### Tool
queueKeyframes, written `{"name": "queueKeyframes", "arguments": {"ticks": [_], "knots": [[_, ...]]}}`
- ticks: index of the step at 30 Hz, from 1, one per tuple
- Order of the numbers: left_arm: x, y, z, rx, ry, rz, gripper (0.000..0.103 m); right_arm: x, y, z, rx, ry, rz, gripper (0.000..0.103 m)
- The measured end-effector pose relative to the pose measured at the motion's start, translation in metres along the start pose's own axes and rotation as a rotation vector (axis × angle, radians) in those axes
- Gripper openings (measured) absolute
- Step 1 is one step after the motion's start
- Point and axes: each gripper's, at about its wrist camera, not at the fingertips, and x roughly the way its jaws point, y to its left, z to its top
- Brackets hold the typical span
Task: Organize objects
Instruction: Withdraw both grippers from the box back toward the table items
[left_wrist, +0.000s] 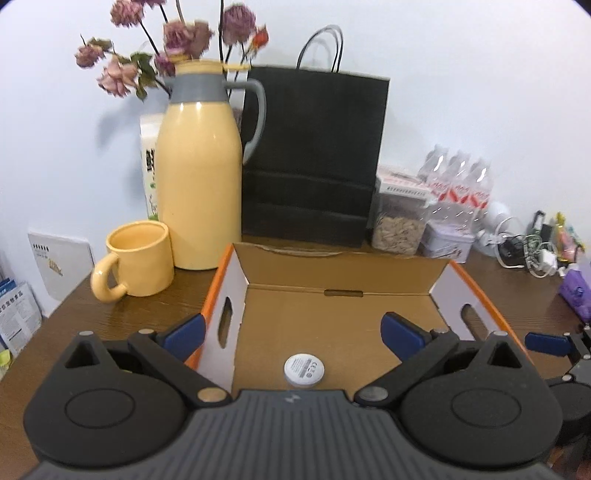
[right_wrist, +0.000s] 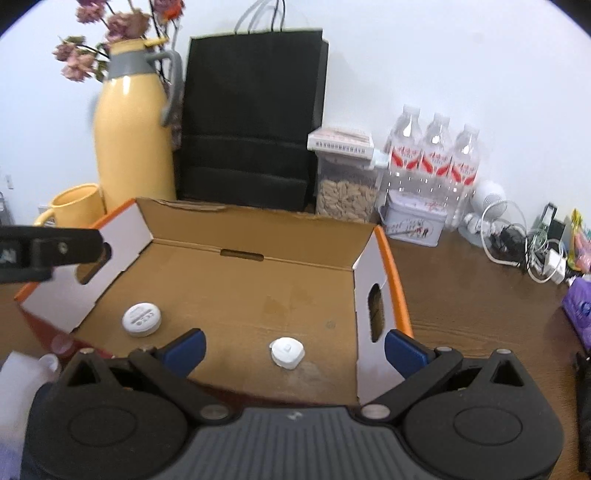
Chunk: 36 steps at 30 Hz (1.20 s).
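Both tongs wide, nothing held: left gripper (left_wrist: 291, 330) and right gripper (right_wrist: 294, 345) hover at the near edge of the cardboard box (right_wrist: 255, 236). Inside, near front: white round disc (right_wrist: 142, 319) w/ printed face, and small white plastic cap-like piece (right_wrist: 287, 352). Prob mid-sort; next needs another loose item. Behind box: glossy yellow jug (right_wrist: 129, 129), matte black paper bag (right_wrist: 251, 110).
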Motion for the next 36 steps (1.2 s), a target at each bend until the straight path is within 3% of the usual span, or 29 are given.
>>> {"name": "queueKeyframes", "arguments": {"ticks": [10, 19, 28, 36], "knots": [[-0.075, 0.037, -0.032, 0.001, -0.053, -0.024, 0.103, -0.089, -0.009, -0.040, -0.054, -0.116, 0.020, 0.103], [-0.121, 0.067, -0.074, 0.021, -0.072, -0.013, 0.103, -0.155, -0.024, -0.102, -0.069, -0.185, 0.045, 0.103], [-0.140, 0.090, -0.125, -0.014, 0.003, 0.000, 0.103, -0.177, -0.036, -0.169, -0.030, -0.169, 0.113, 0.103], [-0.142, 0.095, -0.129, -0.045, 0.014, -0.011, 0.103, -0.174, -0.035, -0.171, 0.002, -0.176, 0.124, 0.103]]}}
